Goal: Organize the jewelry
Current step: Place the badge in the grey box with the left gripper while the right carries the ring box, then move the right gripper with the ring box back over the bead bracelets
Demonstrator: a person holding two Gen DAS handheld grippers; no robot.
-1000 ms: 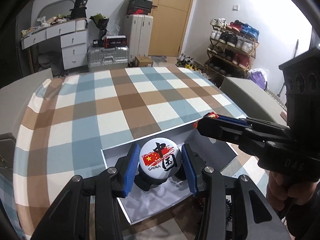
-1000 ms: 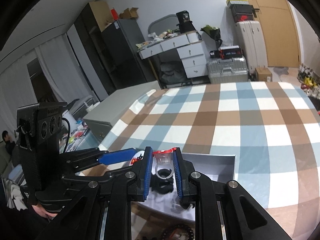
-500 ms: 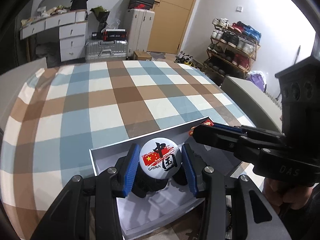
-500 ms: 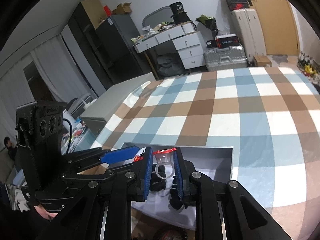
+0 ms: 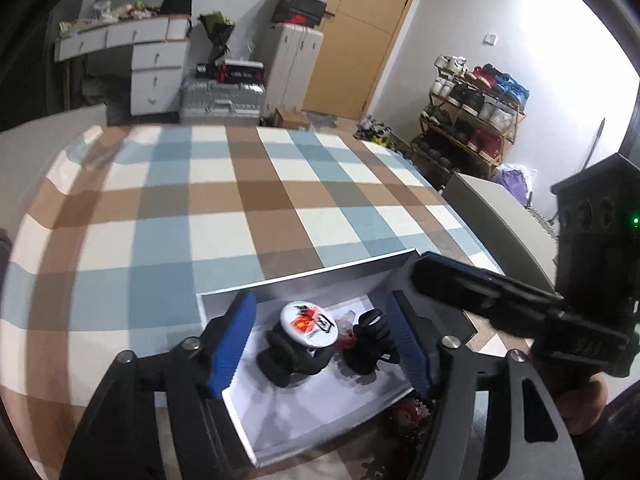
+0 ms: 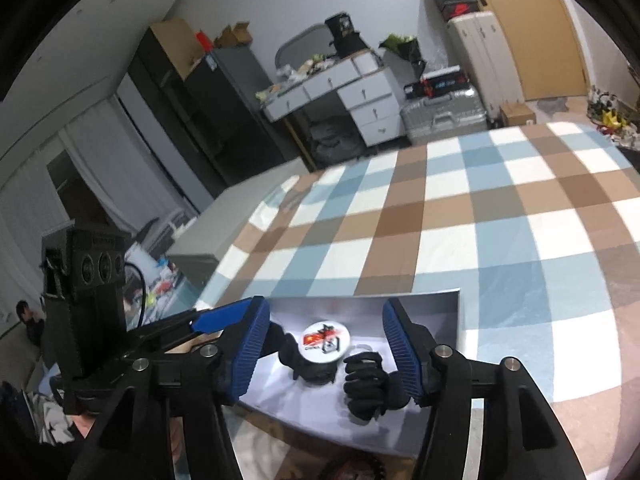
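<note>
Badge (image 5: 309, 325) and ring (image 6: 362, 347) inside box (image 5: 240, 416)

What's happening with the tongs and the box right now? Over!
Left tongs open, right tongs open. Round badge and black hand stands lying inside white box. Nothing blocking.

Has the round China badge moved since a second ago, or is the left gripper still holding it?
Yes. The badge has left the left gripper, whose jaws now stand wide open, and lies lower, on the floor of the white box beside the black hand-shaped stand.
</note>
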